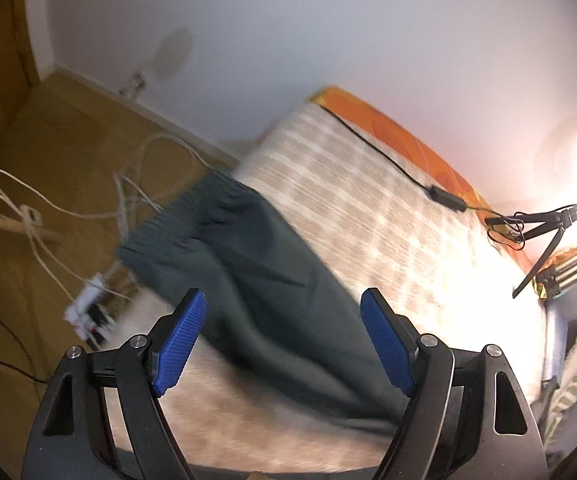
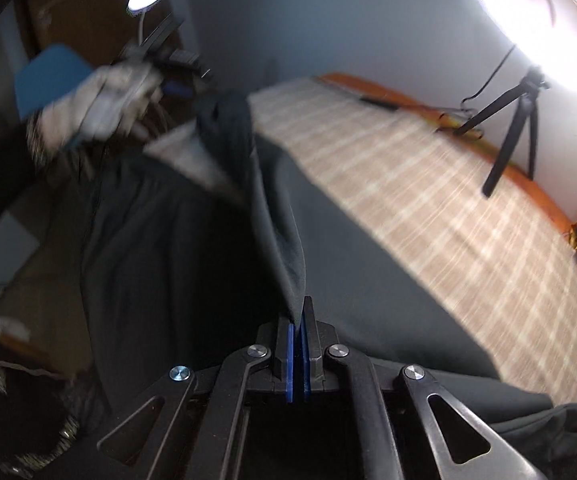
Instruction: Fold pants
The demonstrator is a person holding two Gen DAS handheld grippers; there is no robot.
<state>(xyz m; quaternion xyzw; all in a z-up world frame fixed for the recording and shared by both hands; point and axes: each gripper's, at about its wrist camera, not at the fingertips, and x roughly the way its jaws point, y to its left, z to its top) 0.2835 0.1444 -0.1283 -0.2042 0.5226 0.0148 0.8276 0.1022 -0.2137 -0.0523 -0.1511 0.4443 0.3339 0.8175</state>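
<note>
Dark grey-green pants [image 1: 256, 264] lie across a bed with a beige checked cover [image 1: 368, 200]; their elastic waistband [image 1: 176, 220] sits at the bed's edge. My left gripper [image 1: 284, 294] hovers over them, open, with nothing between its blue pads [image 1: 184, 344]. In the right wrist view my right gripper [image 2: 298, 314] is shut on a fold of the pants [image 2: 368, 260]. From its jaws a ridge of cloth [image 2: 272, 216] rises toward a person's gloved hand [image 2: 100, 108], which holds the other gripper at the far left, blurred.
White cables and a power strip [image 1: 88, 312] lie on the wooden floor left of the bed. A black adapter [image 1: 446, 198] and a small tripod [image 1: 544, 240] with a bright lamp sit near the wall on the bed's far side. An orange sheet [image 1: 400, 136] lines that edge.
</note>
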